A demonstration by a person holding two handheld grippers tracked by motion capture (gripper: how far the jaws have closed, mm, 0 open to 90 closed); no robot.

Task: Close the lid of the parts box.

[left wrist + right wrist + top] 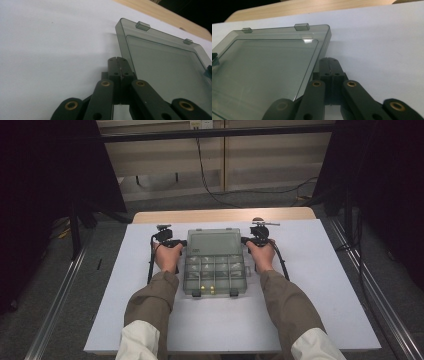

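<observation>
A smoky clear plastic organizer box (pixel 215 272) lies in the middle of the white sheet, several compartments showing, two dark latches at its near edge. Its lid (pixel 212 241) lies open and flat behind the tray. My left gripper (pixel 181 245) rests at the lid's left edge, my right gripper (pixel 245 241) at its right edge. In the left gripper view the jaws (pixel 118 59) are shut, tips just beside the lid (pixel 165 65). In the right gripper view the jaws (pixel 329 59) are shut too, close to the lid's (pixel 267 72) rim. Nothing shows between either pair.
A white sheet (pixel 320 285) covers the tabletop; bare wood (pixel 225 215) shows along the far edge. Two small clip tabs (pixel 142 25) stand on the lid's far rim. Dark screens stand left and right, cables lie on the floor behind.
</observation>
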